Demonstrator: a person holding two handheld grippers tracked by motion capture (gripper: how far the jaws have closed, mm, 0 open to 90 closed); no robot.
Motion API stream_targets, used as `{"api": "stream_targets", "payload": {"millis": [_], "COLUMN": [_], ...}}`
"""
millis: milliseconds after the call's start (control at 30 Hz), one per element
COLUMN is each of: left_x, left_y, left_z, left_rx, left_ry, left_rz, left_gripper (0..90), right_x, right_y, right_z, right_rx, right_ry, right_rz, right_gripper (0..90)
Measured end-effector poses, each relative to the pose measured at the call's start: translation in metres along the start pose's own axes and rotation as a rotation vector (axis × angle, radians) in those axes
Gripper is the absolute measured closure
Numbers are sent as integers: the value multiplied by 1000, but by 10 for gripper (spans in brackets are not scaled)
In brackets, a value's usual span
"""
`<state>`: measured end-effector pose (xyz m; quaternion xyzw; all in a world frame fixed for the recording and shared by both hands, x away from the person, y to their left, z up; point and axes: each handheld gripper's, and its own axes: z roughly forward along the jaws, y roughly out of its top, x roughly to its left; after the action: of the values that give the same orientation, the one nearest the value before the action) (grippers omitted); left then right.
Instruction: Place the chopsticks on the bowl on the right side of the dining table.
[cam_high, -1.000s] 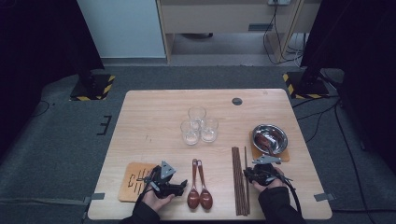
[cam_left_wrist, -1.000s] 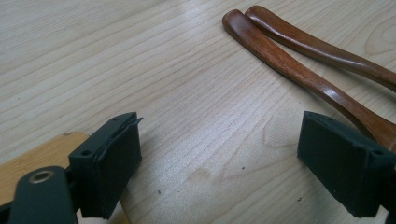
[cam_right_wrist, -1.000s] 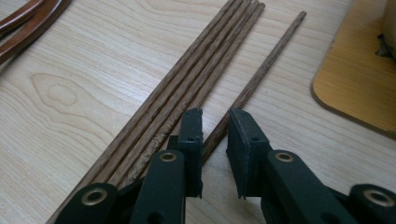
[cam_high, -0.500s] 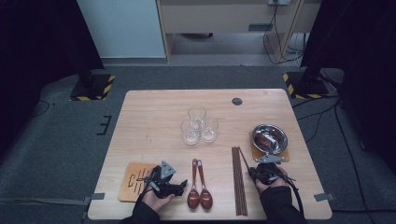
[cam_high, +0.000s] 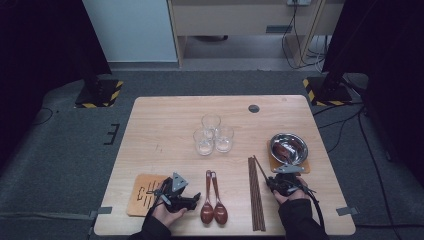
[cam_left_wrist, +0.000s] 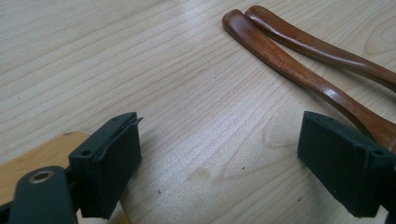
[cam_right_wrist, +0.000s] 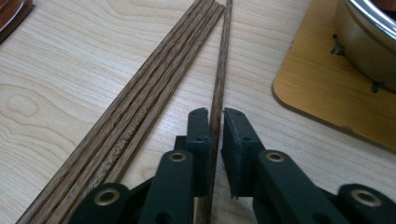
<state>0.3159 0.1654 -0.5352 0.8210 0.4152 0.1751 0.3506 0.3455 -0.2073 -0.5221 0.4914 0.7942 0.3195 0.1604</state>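
Start at your left gripper (cam_high: 195, 199): its jaws stand wide apart with nothing but bare bench (cam_high: 165, 130) between them. The corner of an empty wooden coaster (cam_high: 142, 195) lies under the left jaw, and the handles of the two wooden spoons (cam_left_wrist: 299, 70) run just past the right jaw, untouched. The three glasses (cam_high: 212, 134) stand well ahead of both sets of jaws. Your right gripper (cam_right_wrist: 215, 116) has narrow jaws closed on a single chopstick (cam_right_wrist: 222, 60). The stick runs straight out from between the pads, which seem to touch it on both sides, though the jaws have just been opening a little. The chopstick bundle (cam_right_wrist: 140, 102) lies flat just left of those jaws, and the steel bowl (cam_right_wrist: 369, 42) sits on a second coaster (cam_right_wrist: 317, 88) to their right. By my reading, the work has barely begun. One stick is separated from the bundle, and the rest, the spoons, the glasses and the empty coaster have yet to be dealt with. Compared with a second ago, the held stick no longer lies parallel to the bundle: its far tip has swung over towards it. Your left gripper sits where it was.
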Motion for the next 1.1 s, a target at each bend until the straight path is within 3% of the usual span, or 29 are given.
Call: {"api": "stream_targets", "payload": {"millis": [533, 833, 1100], "left_x": [0, 0, 0], "left_y": [0, 0, 0], "left_z": [0, 0, 0], "left_rx": [0, 0, 0], "left_ry": [0, 0, 0], "left_rz": [0, 0, 0], "left_gripper": [124, 124, 124], "right_x": [-1, 2, -10], "right_y": [-17, -21, -18], "right_z": [-20, -18, -15], "right_rx": [-40, -12, -25], "right_ry": [25, 32, 7], "right_rz": [25, 19, 26], "right_gripper": [780, 841, 850]}}
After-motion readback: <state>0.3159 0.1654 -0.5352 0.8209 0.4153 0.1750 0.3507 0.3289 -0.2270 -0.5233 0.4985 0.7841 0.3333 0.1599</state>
